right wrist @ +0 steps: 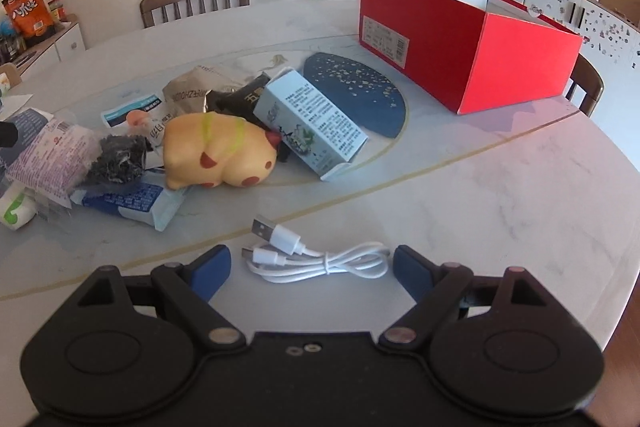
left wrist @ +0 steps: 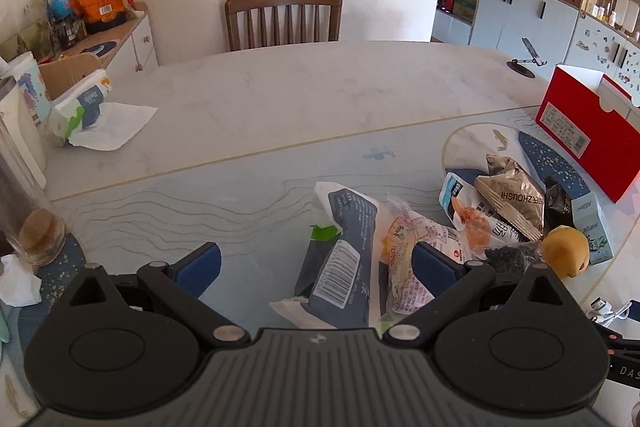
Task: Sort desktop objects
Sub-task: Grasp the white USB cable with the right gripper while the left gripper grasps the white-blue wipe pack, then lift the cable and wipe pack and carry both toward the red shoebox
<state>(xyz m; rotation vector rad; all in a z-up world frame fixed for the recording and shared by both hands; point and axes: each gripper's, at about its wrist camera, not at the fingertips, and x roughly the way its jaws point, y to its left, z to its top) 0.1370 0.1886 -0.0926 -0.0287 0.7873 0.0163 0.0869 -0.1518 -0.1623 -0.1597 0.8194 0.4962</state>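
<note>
I count 2 grippers, both spread wide with nothing between their blue pads. My left gripper hovers over a pile of snack packets on the marble table; its fingers straddle a dark blue tissue pack with a barcode and a clear crinkly wrapper printed in orange, but neither pad touches them as far as I can see. At 2 o'clock from it lie 1 crumpled silver foil bag, 1 white-and-blue pouch and 1 smooth yellow rubber toy.

My right gripper is released too, pads either side of 1 white cable, coiled, tied in the middle, with 2 plugs pointing to 11 o'clock. The cable rests on the table between the pads, apart from both.

From that view, the yellow toy is a plump, glossy animal shape with red spots and a green band, at 11 o'clock. Touching it at its 2 o'clock side leans 1 pale blue carton, rectangular, printed with small text. 1 flat blue wrapper lies under the toy's near edge. 1 red cardboard box, open-topped and white inside, sits at 1 o'clock, well apart from the pile. 1 dark blue round mat with gold flecks lies between the box and the carton.

2 wooden chairs show in this view.
</note>
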